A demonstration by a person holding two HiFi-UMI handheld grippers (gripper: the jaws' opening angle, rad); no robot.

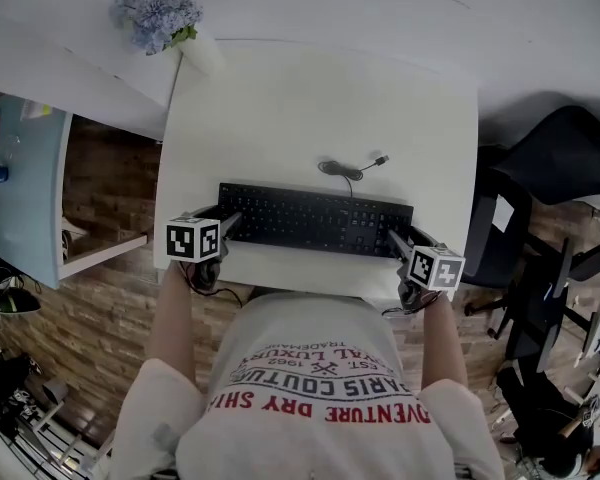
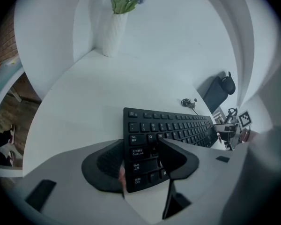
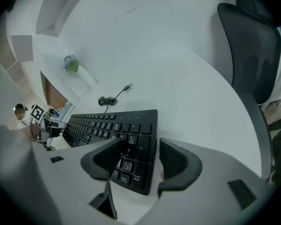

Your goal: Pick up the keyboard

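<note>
Jaws are standing wide on both sides. We are setting the left gripper [image 2: 139, 145] and right gripper [image 3: 139, 143] at opposite short ends of the keyboard [image 1: 315, 223], each with one jaw outside the end and one over the keys, pads not pressing. Taking both ends should, we judge, be keeping it level off the table [image 1: 320, 98].

A: What is the flat black keyboard [image 1: 315, 220] made of?
B: Plastic. It looks matt, not shiny.
A: And the big white table [image 1: 310, 98]?
B: Smooth and plain. The brown floor [image 1: 100, 298] looks like wood planks.
A: The left gripper [image 2: 141, 149]?
B: Grey matt plastic, with dark bumpy pads [image 2: 107, 162].
</note>
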